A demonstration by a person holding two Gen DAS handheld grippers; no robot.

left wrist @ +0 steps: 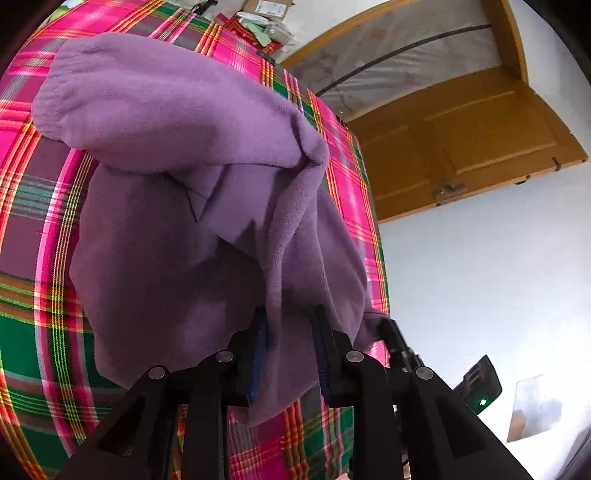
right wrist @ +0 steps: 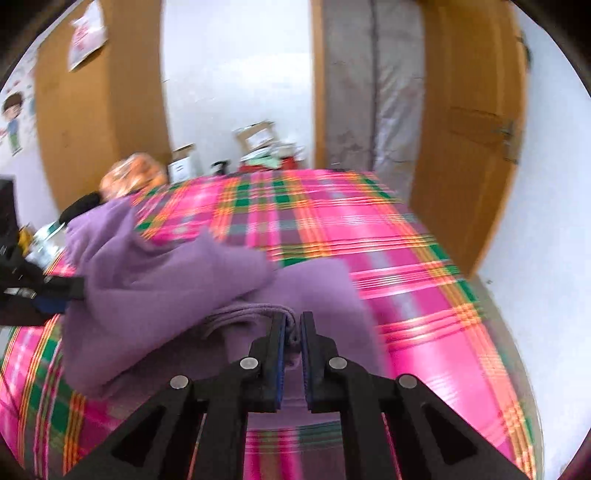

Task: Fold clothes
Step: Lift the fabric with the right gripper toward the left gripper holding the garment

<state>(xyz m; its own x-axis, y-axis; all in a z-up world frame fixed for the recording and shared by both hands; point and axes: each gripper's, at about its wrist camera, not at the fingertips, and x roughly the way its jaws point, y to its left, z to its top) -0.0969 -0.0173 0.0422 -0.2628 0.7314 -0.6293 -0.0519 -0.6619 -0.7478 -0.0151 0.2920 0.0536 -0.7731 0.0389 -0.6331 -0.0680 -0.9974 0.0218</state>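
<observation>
**Two tongs gripping one purple fleece garment over a plaid bed**

Both views show a purple fleece garment (left wrist: 177, 177) lying partly on a bed covered with a pink, green and orange plaid sheet (left wrist: 29, 332).

From the left wrist view, the left tongs (left wrist: 288, 354) are closed on a hanging fold of the fleece, which passes between the two black fingers with blue pads (left wrist: 260, 354). The cloth rises from the tongs and drapes away across the sheet, with a ribbed hem (left wrist: 51, 96) at the far left. To the right stands an open wooden door (left wrist: 461, 147). Boxes and papers (left wrist: 266, 18) are piled beyond the far end of the bed.

From the right wrist view, which is motion-blurred, the right tongs (right wrist: 291, 354) are narrowed on a ribbed edge (right wrist: 258, 310) of the same garment (right wrist: 147, 288), pinched between the blue pads. Only this view shows the garment bunched in a mound on the left half of the bed, with bare plaid sheet (right wrist: 406, 258) to the right. At the left edge, the other black tool (right wrist: 44, 291) meets the cloth. A wooden wardrobe (right wrist: 92, 122) with a paper (right wrist: 86, 37) on it stands far left, and a cartoon sticker (right wrist: 13, 122) is on the wall. An orange patterned item (right wrist: 133, 177) lies at the bed's far left corner, too blurred to identify.
</observation>
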